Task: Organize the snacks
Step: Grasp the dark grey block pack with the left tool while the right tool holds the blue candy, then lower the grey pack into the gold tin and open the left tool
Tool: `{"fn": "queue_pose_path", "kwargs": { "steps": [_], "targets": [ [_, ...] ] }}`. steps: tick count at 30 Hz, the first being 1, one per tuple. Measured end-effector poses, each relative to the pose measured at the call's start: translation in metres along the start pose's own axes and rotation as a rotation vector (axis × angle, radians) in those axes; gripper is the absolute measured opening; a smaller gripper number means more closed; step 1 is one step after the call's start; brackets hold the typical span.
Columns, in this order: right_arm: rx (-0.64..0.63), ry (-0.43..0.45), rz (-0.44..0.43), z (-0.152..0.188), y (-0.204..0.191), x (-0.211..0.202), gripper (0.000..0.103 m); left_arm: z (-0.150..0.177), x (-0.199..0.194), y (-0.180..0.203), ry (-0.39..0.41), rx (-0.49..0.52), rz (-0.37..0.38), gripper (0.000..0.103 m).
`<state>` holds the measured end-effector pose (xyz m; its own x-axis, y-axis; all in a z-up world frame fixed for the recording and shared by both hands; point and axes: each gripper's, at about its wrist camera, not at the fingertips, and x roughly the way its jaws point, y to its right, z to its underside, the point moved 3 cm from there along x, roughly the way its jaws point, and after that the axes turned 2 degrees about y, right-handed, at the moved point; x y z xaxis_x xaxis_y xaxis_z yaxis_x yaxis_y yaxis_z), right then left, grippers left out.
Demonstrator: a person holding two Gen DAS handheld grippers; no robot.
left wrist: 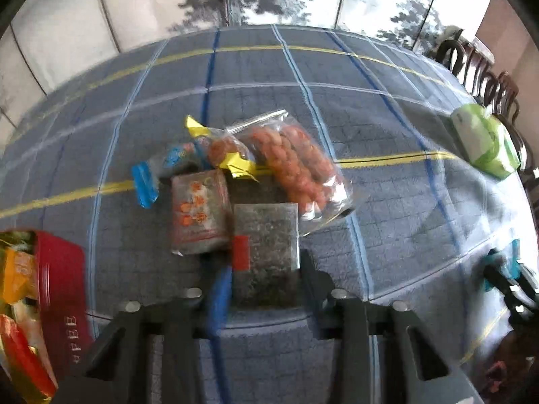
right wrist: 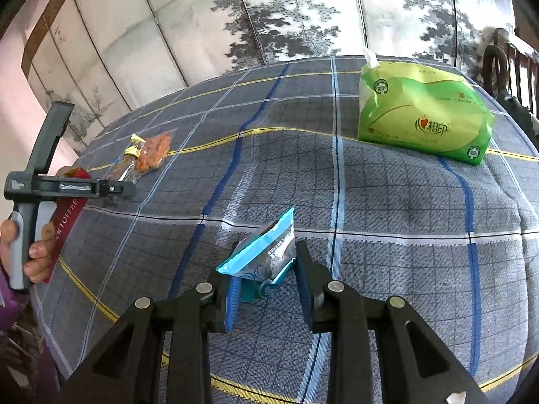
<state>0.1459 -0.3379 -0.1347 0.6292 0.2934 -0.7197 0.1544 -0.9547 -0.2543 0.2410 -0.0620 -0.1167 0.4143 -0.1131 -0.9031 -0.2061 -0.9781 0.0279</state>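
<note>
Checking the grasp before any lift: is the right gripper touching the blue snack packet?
Touching. The right wrist view shows the right gripper with both fingers pressed against the blue snack packet.

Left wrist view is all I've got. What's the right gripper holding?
Observer: The right gripper is shut on a blue packet.
Operator: Is that green thing a snack?
Observer: No, the green pack is tissues; a sheet sticks out of its top.
Operator: What does the red box say?
Observer: The red box reads TOFFEE.
</note>
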Motion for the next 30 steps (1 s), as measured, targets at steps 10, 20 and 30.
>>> {"fn": "queue_pose_path", "kwargs": {
  "steps": [10, 20, 30],
  "targets": [
    [-0.017, -0.003, 0.023, 0.0, -0.003, 0.0, 0.027, 0.05, -0.048, 0.006, 0.027, -0.094, 0.083, 0.035],
    [-0.037, -0.005, 0.074, 0.0, -0.006, 0.001, 0.027, 0.103, -0.131, -0.037, 0.123, -0.167, 0.065, 0.035],
    [-0.066, -0.01, 0.126, 0.0, -0.012, 0.002, 0.027, 0.133, -0.17, -0.083, 0.208, -0.204, -0.023, 0.035]
  ]
}}
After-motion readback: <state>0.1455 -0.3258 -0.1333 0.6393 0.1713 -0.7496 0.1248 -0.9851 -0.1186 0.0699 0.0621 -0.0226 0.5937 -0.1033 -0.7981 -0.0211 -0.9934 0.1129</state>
